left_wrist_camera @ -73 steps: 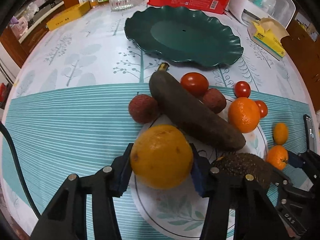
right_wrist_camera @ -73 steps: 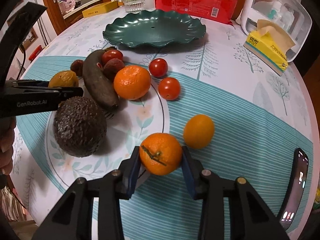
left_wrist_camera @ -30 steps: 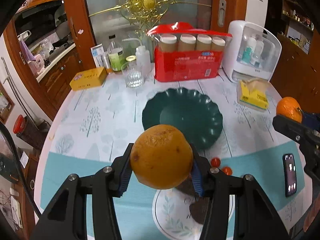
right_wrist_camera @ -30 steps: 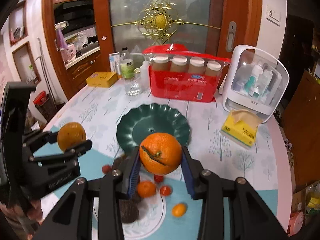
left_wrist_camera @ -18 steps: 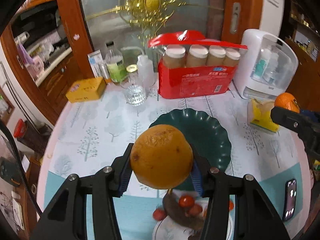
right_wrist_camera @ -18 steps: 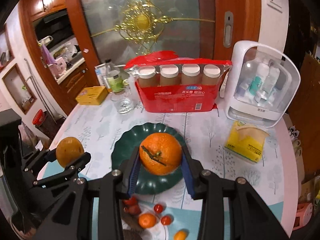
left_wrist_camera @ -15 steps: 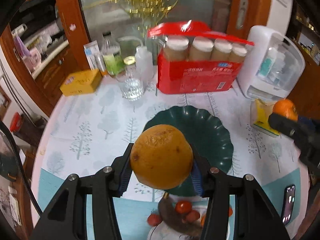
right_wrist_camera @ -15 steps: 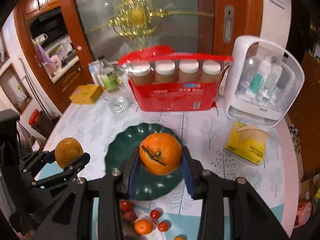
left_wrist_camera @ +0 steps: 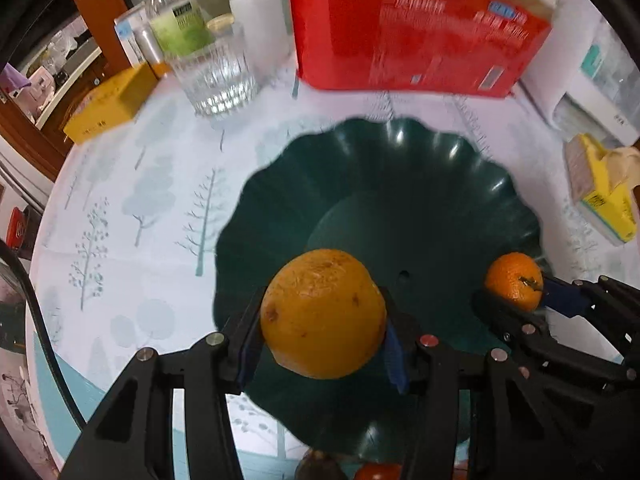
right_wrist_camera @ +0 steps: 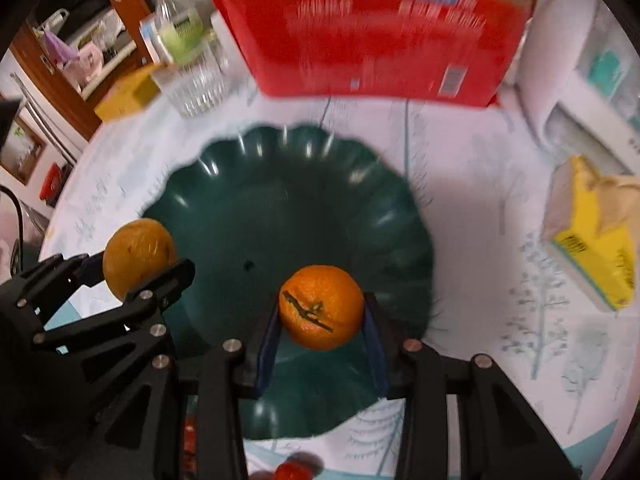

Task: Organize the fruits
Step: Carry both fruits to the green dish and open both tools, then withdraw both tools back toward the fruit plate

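My left gripper [left_wrist_camera: 323, 338] is shut on a large yellow-orange orange [left_wrist_camera: 323, 314] and holds it over the near left part of the dark green scalloped plate [left_wrist_camera: 400, 184]. My right gripper [right_wrist_camera: 322, 330] is shut on a smaller orange tangerine [right_wrist_camera: 321, 307] with a stem, over the near right part of the plate [right_wrist_camera: 280, 200]. Each gripper shows in the other's view: the right one with its tangerine [left_wrist_camera: 514, 286], the left one with its orange [right_wrist_camera: 138, 258]. The plate holds no fruit.
A red package [left_wrist_camera: 416, 28], a glass [left_wrist_camera: 214, 76], bottles [left_wrist_camera: 178, 16] and a yellow box [left_wrist_camera: 108, 104] stand behind the plate. A yellow tissue pack [left_wrist_camera: 600, 190] and a white appliance [left_wrist_camera: 592, 72] lie right. Tomatoes [right_wrist_camera: 294, 472] peek at the bottom edge.
Both grippers have dropped down and forward toward the green plate, each still holding its fruit. The plate now fills the middle of both views.
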The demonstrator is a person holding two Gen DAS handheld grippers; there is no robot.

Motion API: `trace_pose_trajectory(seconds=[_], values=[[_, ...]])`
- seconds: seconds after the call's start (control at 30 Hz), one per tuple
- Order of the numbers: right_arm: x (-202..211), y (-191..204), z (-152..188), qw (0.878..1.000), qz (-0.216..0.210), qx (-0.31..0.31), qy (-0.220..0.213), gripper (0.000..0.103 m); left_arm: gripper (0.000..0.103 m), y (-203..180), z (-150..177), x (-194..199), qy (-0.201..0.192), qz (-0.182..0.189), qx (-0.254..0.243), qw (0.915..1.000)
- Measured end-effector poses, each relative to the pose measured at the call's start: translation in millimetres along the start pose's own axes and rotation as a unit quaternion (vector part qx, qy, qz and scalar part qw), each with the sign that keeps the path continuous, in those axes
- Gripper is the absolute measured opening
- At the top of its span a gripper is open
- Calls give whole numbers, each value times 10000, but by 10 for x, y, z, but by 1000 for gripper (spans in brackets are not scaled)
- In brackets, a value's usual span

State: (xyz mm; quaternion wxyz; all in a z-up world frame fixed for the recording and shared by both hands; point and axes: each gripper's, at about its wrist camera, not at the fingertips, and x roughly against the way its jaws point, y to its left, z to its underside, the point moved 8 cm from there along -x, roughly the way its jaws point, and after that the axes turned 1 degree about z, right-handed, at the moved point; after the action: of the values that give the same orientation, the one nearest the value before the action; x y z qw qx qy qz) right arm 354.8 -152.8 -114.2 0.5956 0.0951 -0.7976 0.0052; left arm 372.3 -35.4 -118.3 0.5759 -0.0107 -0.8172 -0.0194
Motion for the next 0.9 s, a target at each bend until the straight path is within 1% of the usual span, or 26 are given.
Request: trace_pose_trajectory(seconds=[0.07, 0.1, 0.17, 0.2, 0.23, 0.27, 0.3, 0.37, 0.4, 0.47, 0.5, 0.57, 0.63, 0.7, 0.83, 0.87, 0.9], values=[[-140, -4, 39, 9999, 9, 29, 115, 41, 50, -1, 26, -97, 98, 29, 15, 9999], [-204, -8, 64, 9998, 5, 35, 194, 41, 52, 12, 40, -156, 183, 73, 84, 9998], [-198, 4, 58, 9999, 28, 124, 60, 43, 57, 31, 33, -154, 172, 140, 141, 9997], [-207, 2, 63, 9999, -13, 135, 50, 44, 64, 43, 25, -153, 183, 161, 140, 9996], [-213, -9, 69, 9999, -96, 102, 72, 45, 68, 64, 18, -140, 182, 161, 157, 9996], [-205, -34, 73, 9997, -211, 31, 95, 47, 74, 89, 8, -118, 149, 165, 171, 9996], [-198, -57, 83, 9994, -312, -56, 118, 48, 78, 104, -3, -75, 62, 185, 184, 9996], [-148, -108, 77, 9988, -419, -209, 124, 57, 79, 120, -28, 24, -122, 282, 213, 9993], [-124, -136, 83, 9986, -436, -266, 97, 59, 79, 116, -34, 75, -218, 341, 225, 9989], [-65, -176, 85, 9985, -438, -333, 28, 59, 79, 84, -42, 225, -498, 701, 196, 9961], [-25, -191, 95, 9984, -430, -360, -17, 59, 79, 65, -28, 285, -539, 912, 215, 9941], [78, -192, 86, 9985, -396, -372, -97, 59, 79, 68, 13, 374, -518, 1069, 315, 9924], [199, -184, 116, 9990, -257, -308, -216, 59, 79, 124, 38, 485, -549, 1039, 389, 9923], [318, -194, 153, 9993, -138, -191, -301, 59, 79, 139, 63, 594, -536, 932, 388, 9934], [563, -239, 270, 9984, 507, 2, -268, 59, 79, 158, 138, 917, -682, 314, 70, 9972], [616, -244, 296, 9984, 512, -3, -258, 59, 79, 173, 170, 1012, -710, 182, 11, 9973], [692, -250, 322, 9983, 506, -6, -280, 59, 79, 191, 198, 1098, -742, 125, -34, 9972]])
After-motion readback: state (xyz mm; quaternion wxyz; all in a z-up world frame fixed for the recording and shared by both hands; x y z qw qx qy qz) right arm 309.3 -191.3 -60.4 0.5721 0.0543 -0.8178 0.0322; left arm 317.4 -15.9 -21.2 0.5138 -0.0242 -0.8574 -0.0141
